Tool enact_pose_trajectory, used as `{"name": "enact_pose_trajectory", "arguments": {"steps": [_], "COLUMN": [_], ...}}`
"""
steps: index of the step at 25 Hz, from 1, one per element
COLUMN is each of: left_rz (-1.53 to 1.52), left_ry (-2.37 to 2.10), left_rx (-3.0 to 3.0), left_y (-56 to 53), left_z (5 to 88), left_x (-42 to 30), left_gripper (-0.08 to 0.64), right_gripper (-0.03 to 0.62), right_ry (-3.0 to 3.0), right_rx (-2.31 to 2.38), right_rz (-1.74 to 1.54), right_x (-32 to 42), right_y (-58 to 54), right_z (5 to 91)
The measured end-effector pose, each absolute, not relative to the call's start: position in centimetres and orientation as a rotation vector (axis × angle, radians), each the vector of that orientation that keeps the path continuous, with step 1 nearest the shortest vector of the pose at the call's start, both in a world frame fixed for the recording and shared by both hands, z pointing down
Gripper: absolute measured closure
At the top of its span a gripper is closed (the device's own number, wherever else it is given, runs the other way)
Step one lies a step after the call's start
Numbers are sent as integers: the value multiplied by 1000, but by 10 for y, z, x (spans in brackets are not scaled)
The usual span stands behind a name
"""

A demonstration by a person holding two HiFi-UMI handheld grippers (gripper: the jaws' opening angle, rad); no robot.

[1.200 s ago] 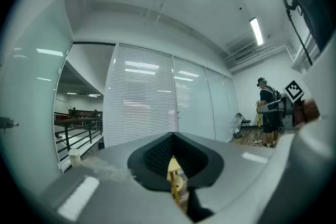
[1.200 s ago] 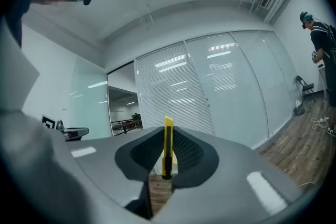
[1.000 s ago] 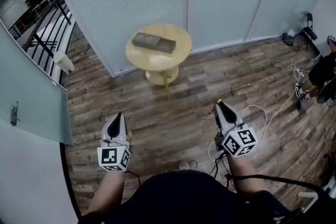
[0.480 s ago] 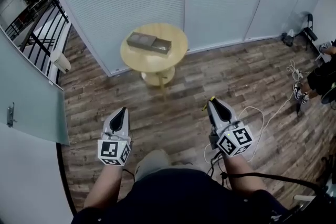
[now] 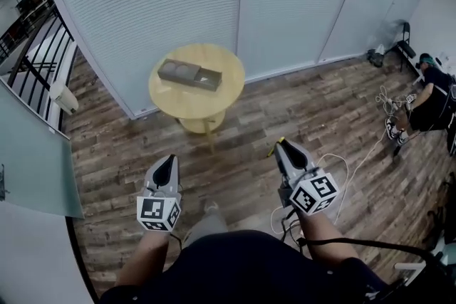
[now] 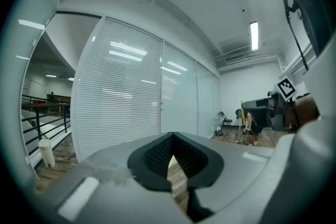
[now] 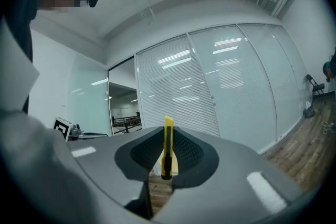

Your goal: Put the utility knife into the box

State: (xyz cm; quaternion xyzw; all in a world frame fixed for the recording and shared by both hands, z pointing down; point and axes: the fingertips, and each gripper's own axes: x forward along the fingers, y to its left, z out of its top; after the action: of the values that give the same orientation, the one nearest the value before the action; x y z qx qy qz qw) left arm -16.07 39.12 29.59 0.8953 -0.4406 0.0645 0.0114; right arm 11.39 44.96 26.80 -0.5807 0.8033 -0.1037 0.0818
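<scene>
Wood-floored room, a round table [image 5: 187, 105] by the blinds.
A box [image 5: 189, 74] lies toward the table's far edge; the right hand-held gripper [image 5: 283, 146] pinches a yellow utility knife [image 7: 167, 145], and the left hand-held gripper [image 5: 168, 159] is pressed together.

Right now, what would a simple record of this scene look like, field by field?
Floor: wooden planks
Table: round, yellow, ahead of the person
Box: grey, lying on the table
Left gripper: fingers together, nothing held
Right gripper: fingers shut on a yellow utility knife
Knife in box: not yet
</scene>
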Motion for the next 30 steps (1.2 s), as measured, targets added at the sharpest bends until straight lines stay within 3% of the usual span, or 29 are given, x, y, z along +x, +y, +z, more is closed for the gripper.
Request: {"name": "enact_pose_trajectory", "arguments": {"steps": [16, 30], "left_rz": [205, 202], "left_ry": [-1261, -1242], "left_rx": [2875, 2895], "left_y": [148, 36], "left_z": [283, 295], "left_x": [-163, -116], "left_gripper": [557, 557], "right_gripper": [532, 531], "right_ry": [2348, 2463], "right_rx": [-1744, -1666], "right_rz": [-405, -420], "right_x": [77, 86], "right_y": [229, 104], "right_z": [270, 288]}}
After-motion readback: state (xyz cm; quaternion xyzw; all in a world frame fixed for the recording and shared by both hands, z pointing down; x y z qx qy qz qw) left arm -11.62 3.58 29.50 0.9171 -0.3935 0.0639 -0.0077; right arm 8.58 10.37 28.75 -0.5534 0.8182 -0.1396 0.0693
